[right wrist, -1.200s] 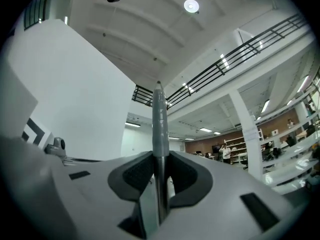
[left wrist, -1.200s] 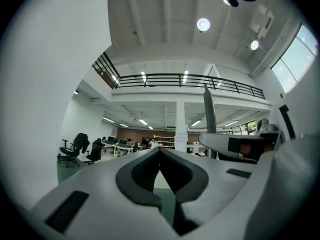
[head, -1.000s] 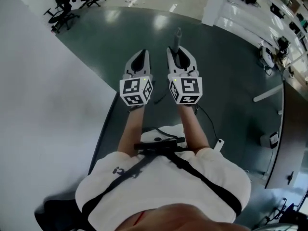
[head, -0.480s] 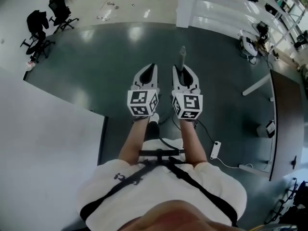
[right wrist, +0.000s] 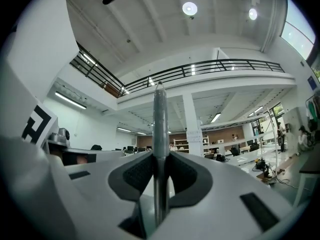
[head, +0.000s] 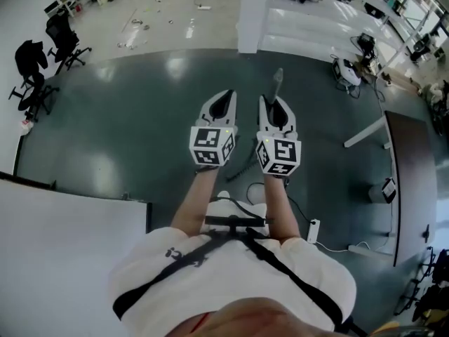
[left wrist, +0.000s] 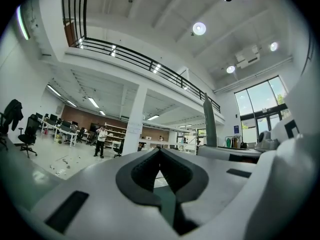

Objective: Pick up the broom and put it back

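In the head view both grippers are held out side by side over a dark green floor. My right gripper (head: 276, 108) is shut on the broom's grey metal handle (head: 278, 80), whose tip sticks out past the jaws. In the right gripper view that gripper (right wrist: 160, 170) has the handle (right wrist: 160, 118) pinched upright between its dark pads. My left gripper (head: 220, 104) is shut with nothing in it, and its pads meet at the tip (left wrist: 159, 155). The handle (left wrist: 210, 122) shows to its right in that view. The broom's head is hidden.
A white pillar (head: 254, 12) stands ahead. Office chairs (head: 41, 56) are at far left, a white partition (head: 63, 258) at lower left and a dark desk (head: 415, 181) at right. A power strip (head: 313, 230) and cables lie by the person's feet. A person (left wrist: 101, 140) stands far off.
The person has walked and turned: the pillar has come into view, the white partition has slid to the lower left. Both grippers stay side by side, the right still gripping the handle.
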Motion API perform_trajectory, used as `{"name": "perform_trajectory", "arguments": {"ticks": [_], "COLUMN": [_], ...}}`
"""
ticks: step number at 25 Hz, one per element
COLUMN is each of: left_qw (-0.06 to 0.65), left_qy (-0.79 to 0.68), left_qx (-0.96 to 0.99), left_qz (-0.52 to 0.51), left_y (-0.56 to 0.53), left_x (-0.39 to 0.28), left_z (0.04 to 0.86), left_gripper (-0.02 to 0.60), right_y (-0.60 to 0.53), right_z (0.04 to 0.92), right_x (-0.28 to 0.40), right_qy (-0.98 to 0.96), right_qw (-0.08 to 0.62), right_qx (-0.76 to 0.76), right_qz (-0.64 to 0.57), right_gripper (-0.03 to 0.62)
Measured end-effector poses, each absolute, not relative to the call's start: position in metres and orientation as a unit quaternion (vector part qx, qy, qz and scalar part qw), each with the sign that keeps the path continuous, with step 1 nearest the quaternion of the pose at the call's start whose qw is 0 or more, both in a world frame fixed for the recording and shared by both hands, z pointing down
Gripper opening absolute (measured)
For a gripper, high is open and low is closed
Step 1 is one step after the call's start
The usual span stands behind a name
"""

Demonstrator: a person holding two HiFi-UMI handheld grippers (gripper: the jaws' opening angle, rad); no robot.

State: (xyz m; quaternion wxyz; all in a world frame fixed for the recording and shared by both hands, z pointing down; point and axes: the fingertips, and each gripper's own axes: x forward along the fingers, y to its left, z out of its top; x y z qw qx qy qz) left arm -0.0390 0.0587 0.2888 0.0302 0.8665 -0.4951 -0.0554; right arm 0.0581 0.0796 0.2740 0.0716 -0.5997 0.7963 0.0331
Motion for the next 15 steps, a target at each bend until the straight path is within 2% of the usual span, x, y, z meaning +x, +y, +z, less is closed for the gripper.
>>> {"name": "perform_trajectory", "arguments": {"ticks": [15], "left_qw": [0.045], "left_qy": [-0.474], "left_qx": [0.878], "left_qz": [-0.046], "left_y": [-0.133], "left_x": [-0.001], "left_z": [0.307], "left_gripper": [0.011], "right_y": [-0.131], "right_z": [0.286], "right_x": [0.099], "right_qy": [0.776], "right_qw": [0.067], "right_qx": [-0.627], "right_qz": [0.022], "right_gripper": [0.098]}}
